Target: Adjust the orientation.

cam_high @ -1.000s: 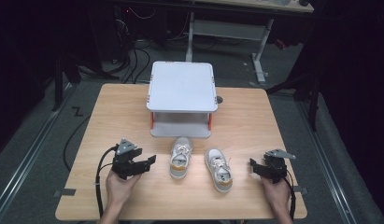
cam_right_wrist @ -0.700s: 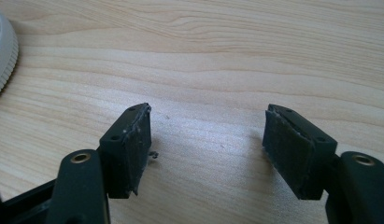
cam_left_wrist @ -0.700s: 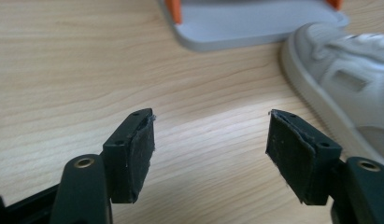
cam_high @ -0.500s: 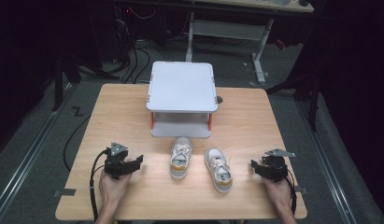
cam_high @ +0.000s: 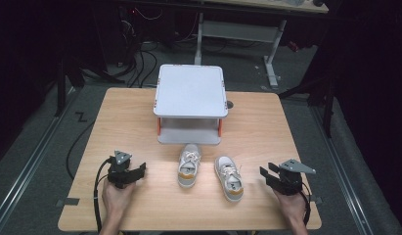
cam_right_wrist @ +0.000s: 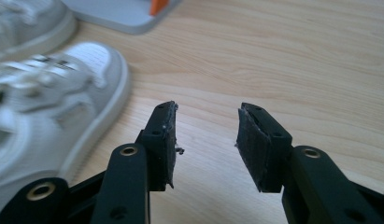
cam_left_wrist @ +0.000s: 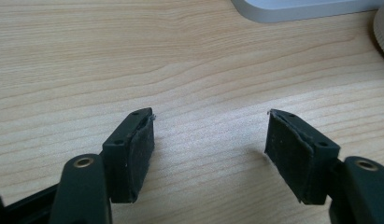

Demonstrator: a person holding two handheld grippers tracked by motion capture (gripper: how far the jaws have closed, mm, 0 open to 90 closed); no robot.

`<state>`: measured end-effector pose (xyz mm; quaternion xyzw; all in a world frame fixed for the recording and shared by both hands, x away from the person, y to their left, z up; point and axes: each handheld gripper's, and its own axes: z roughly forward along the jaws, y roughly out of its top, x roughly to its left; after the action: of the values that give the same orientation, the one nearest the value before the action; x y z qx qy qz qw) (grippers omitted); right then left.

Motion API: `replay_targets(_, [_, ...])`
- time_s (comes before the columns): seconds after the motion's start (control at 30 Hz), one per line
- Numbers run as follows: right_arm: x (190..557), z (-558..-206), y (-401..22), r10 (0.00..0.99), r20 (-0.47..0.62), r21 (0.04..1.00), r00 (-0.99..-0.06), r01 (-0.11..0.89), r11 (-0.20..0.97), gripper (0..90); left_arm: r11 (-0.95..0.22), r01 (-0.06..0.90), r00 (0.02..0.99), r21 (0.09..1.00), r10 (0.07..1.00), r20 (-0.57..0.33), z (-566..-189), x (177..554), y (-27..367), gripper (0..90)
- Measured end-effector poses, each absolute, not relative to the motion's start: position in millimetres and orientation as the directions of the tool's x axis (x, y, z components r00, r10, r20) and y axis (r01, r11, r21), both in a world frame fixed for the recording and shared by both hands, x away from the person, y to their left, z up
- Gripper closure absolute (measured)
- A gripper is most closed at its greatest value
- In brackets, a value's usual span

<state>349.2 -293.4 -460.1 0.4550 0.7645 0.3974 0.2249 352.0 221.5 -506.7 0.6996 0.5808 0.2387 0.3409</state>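
Observation:
Two small grey-and-white shoes stand side by side near the table's front middle, the left shoe [cam_high: 189, 165] and the right shoe [cam_high: 229, 177], toes pointing away from me. My left gripper [cam_high: 140, 169] rests low at the front left, well apart from the shoes. Its jaws are open over bare wood in the left gripper view [cam_left_wrist: 210, 121]. My right gripper [cam_high: 264, 174] hovers at the front right, just right of the right shoe [cam_right_wrist: 54, 102]. Its jaws [cam_right_wrist: 206, 114] have just been closing, and they stand open with nothing between them.
A white two-level stand [cam_high: 190, 90] with orange posts sits at the table's back middle, just behind the shoes. The wooden table [cam_high: 267, 127] has bare room on both sides. Cables trail off the front edge from both grippers.
My left gripper has shifted a little to the left and settled lower toward the table. My right hand has barely moved in the high view. The shoes and stand are where they were.

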Motion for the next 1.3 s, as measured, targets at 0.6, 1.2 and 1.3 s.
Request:
replay_targets(0.6, [324.6, -432.2, -235.6, 0.719, 0.011, 0.784, -0.695, 0.452, 0.424, 57.3, -0.129, 0.652, 0.211, 0.747, 0.977, -0.015, -507.0, 351.2, 214.7, 30.8])
replay_targets(1.2, [352.1, -451.9, -209.0, 0.701, -0.068, 0.693, -0.710, 0.472, 0.545, 69.6, -0.105, 0.654, 0.202, 0.749, 0.979, -0.039, -506.7, 352.0, 217.4, 32.0])
replay_targets(1.3, [349.4, -450.2, -206.0, 0.695, -0.116, 0.681, -0.710, 0.453, 0.576, 72.2, -0.136, 0.655, 0.209, 0.743, 0.978, -0.004, -506.8, 353.8, 212.6, 30.7])
